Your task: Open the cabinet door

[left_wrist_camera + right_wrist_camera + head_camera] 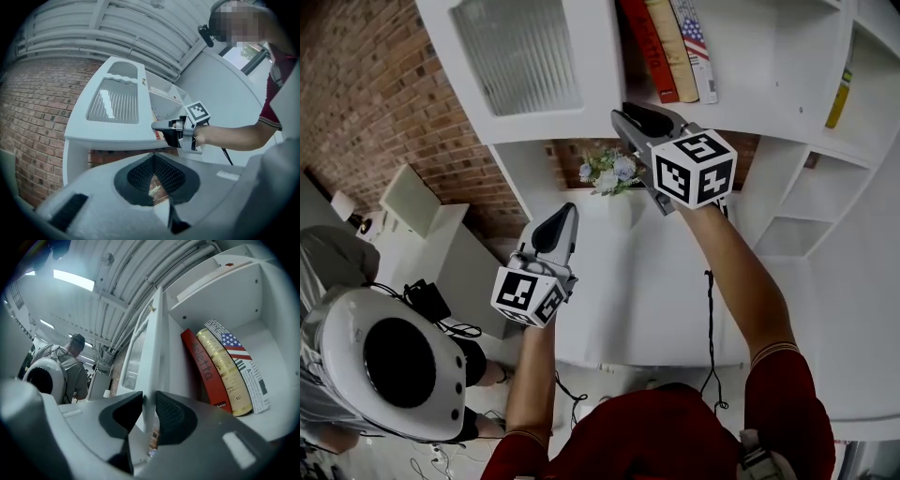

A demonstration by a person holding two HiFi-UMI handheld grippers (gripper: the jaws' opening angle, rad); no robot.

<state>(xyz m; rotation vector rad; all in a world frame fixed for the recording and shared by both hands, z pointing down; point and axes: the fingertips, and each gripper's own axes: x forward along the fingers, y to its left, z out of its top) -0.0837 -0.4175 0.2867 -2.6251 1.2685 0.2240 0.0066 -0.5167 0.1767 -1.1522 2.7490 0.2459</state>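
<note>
The white cabinet door [581,94] with a ribbed glass pane stands swung partly out, and the shelf behind it shows. My right gripper [625,120] is raised to the door's free edge. In the right gripper view the door edge [152,352] runs between the two dark pads [173,416] of that gripper [149,401], and they press on it. The left gripper view shows the same grip [157,125] from the side against the door [115,101]. My left gripper [565,214] hangs lower, away from the door, with its pads [153,157] meeting at the tips and nothing between them.
Three books [670,47] lean on the open shelf, with a yellow one [837,98] further right. A small bunch of flowers [609,172] stands on the white counter [628,309] below. A brick wall [375,94] runs at the left. A person in grey with a white device [394,361] is at the lower left.
</note>
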